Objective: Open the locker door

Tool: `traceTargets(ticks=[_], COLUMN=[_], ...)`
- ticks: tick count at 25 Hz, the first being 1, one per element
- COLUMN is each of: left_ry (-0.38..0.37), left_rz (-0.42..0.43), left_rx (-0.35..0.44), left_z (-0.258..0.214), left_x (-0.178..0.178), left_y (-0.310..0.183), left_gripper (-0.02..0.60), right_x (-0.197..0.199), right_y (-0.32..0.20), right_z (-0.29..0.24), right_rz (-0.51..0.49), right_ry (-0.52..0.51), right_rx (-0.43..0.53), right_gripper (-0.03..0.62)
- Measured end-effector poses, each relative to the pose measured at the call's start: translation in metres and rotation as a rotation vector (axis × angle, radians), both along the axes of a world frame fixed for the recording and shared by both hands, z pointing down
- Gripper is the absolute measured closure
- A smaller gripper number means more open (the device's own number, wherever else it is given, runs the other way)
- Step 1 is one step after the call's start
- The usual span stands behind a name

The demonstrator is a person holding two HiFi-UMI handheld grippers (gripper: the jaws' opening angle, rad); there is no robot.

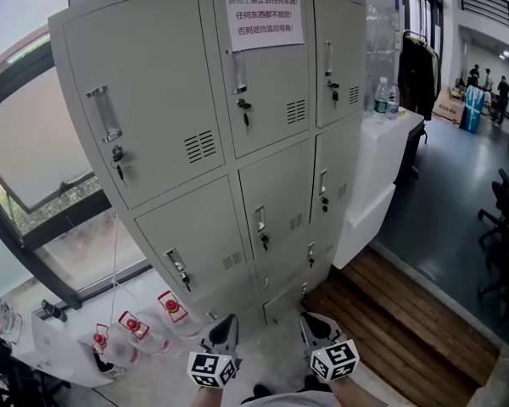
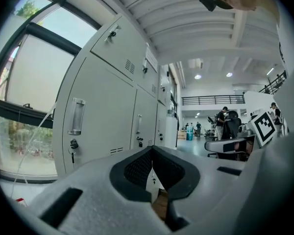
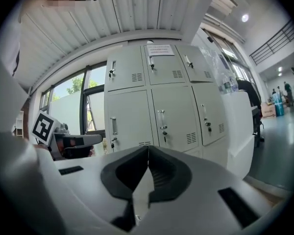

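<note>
A grey metal locker cabinet [image 1: 237, 142] stands ahead with three columns of doors, all closed. Each door has a recessed handle [image 1: 106, 113] and a key in its lock. A white paper notice [image 1: 264, 18] is taped to the top middle door. My left gripper [image 1: 225, 325] and right gripper [image 1: 314, 325] are low in the head view, side by side, a short way off from the cabinet's bottom doors. The left gripper [image 2: 152, 151] is shut and empty, with the lockers [image 2: 108, 106] to its left. The right gripper [image 3: 148, 148] is also shut and empty, facing the lockers [image 3: 161, 106].
A white counter [image 1: 386, 155] with water bottles [image 1: 383, 96] adjoins the cabinet's right side. Red-capped jugs [image 1: 136, 329] lie on the floor at left under a big window [image 1: 34, 142]. Wooden flooring [image 1: 399, 325] runs at right. A dark jacket [image 1: 417, 75] hangs behind; people stand far off.
</note>
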State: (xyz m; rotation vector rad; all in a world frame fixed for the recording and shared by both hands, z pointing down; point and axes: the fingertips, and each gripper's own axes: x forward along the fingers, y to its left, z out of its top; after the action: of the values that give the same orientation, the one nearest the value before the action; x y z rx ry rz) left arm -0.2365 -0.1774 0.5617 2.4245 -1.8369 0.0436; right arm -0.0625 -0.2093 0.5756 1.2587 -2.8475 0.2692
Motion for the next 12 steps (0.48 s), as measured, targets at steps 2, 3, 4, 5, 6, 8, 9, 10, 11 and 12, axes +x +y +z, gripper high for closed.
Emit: traceTargets(ticks=[2, 3, 4, 5, 6, 8, 9, 10, 11, 12], left_ry=[-0.009, -0.013, -0.013, -0.013, -0.014, -0.017, -0.017, -0.015, -0.012, -0.011], left_rz=[-0.016, -0.026, -0.036, -0.045, -0.053, -0.074, -0.084, -0.093, -0.099, -0.104], left_rx=[-0.003, -0.003, 0.0, 0.005, 0.009, 0.01, 0.008, 0.007, 0.007, 0.007], left_z=[-0.001, -0.003, -0.006, -0.008, -0.01, -0.012, -0.012, -0.012, -0.012, -0.012], left_x=[-0.002, -0.003, -0.002, -0.001, 0.0, -0.001, -0.002, -0.003, -0.003, -0.002], left_y=[-0.01, -0.014, -0.017, -0.019, -0.022, -0.027, -0.03, -0.032, -0.033, -0.034], left_gripper=[0.58, 0.579, 0.578, 0.58, 0.578, 0.579, 0.579, 0.578, 0.579, 0.579], right_x=[-0.006, -0.008, -0.01, -0.012, -0.014, -0.022, -0.027, -0.032, -0.035, -0.037], right_y=[-0.017, -0.024, -0.031, -0.037, -0.045, -0.061, -0.07, -0.078, -0.086, -0.094], right_z=[-0.003, -0.005, -0.008, -0.012, -0.015, -0.02, -0.024, -0.029, -0.036, -0.044], right_rz=[-0.02, -0.034, -0.05, -0.071, -0.094, -0.146, -0.169, -0.186, -0.197, -0.203], right_ry=[-0.002, -0.001, 0.003, 0.008, 0.014, 0.024, 0.025, 0.026, 0.028, 0.032], right_rx=[-0.001, 0.0, 0.003, 0.006, 0.008, -0.004, -0.011, -0.012, -0.006, 0.004], right_gripper=[0.58, 0.58, 0.58, 0.58, 0.58, 0.58, 0.58, 0.58, 0.579, 0.579])
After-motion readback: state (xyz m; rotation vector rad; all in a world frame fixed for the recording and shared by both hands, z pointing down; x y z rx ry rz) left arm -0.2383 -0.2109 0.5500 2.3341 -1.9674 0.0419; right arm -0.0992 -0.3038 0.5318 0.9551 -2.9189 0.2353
